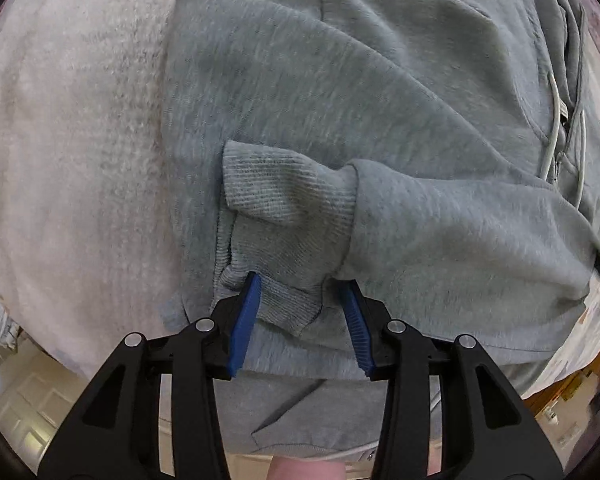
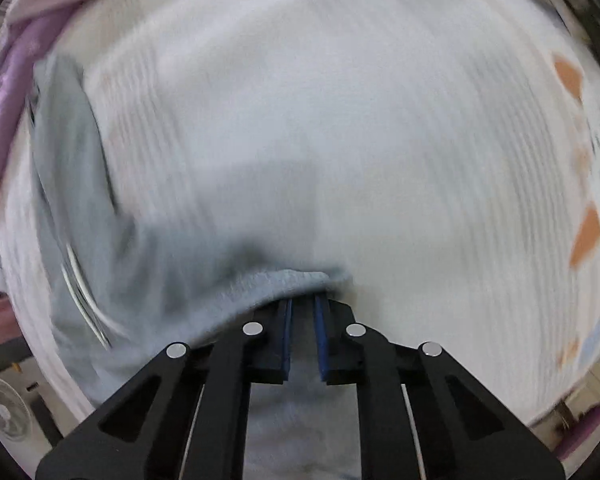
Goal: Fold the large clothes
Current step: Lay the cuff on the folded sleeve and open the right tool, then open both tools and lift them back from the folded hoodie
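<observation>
A grey hoodie (image 1: 340,92) lies on a white fleecy cover (image 1: 68,140), its sleeves folded across the body. The ribbed cuffs (image 1: 288,188) lie one over the other near the middle. My left gripper (image 1: 300,286) is open just above the lower cuff, a blue pad on each side of it. In the blurred right wrist view, my right gripper (image 2: 302,300) is shut on a fold of the hoodie (image 2: 148,264), which trails off to the left with its white drawstring (image 2: 80,292).
A purple cloth (image 2: 16,80) lies bunched at the far left of the cover. The white cover (image 2: 380,140) stretches wide ahead of my right gripper. A fan (image 2: 4,412) stands on the floor below the bed edge.
</observation>
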Demonstrator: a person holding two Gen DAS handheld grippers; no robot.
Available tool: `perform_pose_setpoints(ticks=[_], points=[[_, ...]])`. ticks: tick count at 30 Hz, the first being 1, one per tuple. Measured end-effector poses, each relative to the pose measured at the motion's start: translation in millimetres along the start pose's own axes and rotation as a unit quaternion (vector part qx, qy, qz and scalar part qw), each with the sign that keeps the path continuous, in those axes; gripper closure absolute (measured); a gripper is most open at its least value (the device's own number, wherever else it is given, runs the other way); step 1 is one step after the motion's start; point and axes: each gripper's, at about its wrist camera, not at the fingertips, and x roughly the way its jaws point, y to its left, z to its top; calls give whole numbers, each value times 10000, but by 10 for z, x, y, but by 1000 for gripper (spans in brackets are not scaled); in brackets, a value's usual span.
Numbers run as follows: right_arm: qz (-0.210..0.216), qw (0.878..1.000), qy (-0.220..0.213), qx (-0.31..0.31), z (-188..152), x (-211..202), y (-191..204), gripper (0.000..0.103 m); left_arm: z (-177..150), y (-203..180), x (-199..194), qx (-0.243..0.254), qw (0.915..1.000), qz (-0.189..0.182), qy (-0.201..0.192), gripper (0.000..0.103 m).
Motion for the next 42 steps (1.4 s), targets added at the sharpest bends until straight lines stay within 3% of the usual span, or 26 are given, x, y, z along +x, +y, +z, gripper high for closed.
perform_pose_setpoints(ticks=[3,7,9,12,14,16,17,20,23,28,30,34,36,37,39,41,42], points=[[-269,9953,-764,-533,388,-290,214,95,2,43,21,-71,10000,-12,40,60],[52,9944,-656,-827,482,-535,439,95,33,-51,-109,41,9999,139,83,60],[-129,9925,-535,-1087,321,-603,533,95,80,-133,-316,154,9998,-17,-112,60],[-165,9925,105,-1204,-122,-493,499,95,140,-233,-463,338,9987,-39,-371,60],[-301,9894,616,-1277,-384,-215,400,95,261,-284,-340,418,9983,69,-393,60],[-563,9867,948,-1192,-501,189,302,97,398,-287,-59,391,9991,89,-156,59],[-517,9882,991,-1045,-506,365,219,98,454,-285,82,379,9992,69,-104,57],[-561,9889,1170,-723,-423,267,216,98,466,-337,-13,635,9978,165,-70,58],[-989,9821,1235,-1026,-536,98,236,95,312,-195,-75,470,9988,12,107,58],[-1092,9755,1618,-1013,-910,187,-67,98,4,-74,69,428,9984,67,359,58],[-1020,9790,1543,-863,-926,405,-153,99,13,-54,132,343,9992,-5,195,55],[-1235,9761,1568,-863,-909,265,-47,96,62,-135,49,269,9990,145,319,55],[-1228,9759,1560,-905,-912,202,-38,95,18,-210,-8,324,9985,256,371,46],[-1206,9764,1563,-882,-904,157,-38,92,19,-258,-47,314,9984,267,375,36],[-1120,9782,1543,-821,-872,60,-7,82,23,-323,-196,293,9990,245,246,32],[-1019,9811,1446,-789,-817,-110,38,46,-7,-363,-340,313,9991,228,153,31],[-971,9827,1361,-793,-810,-174,95,22,-1,-400,-431,331,9991,235,97,30]])
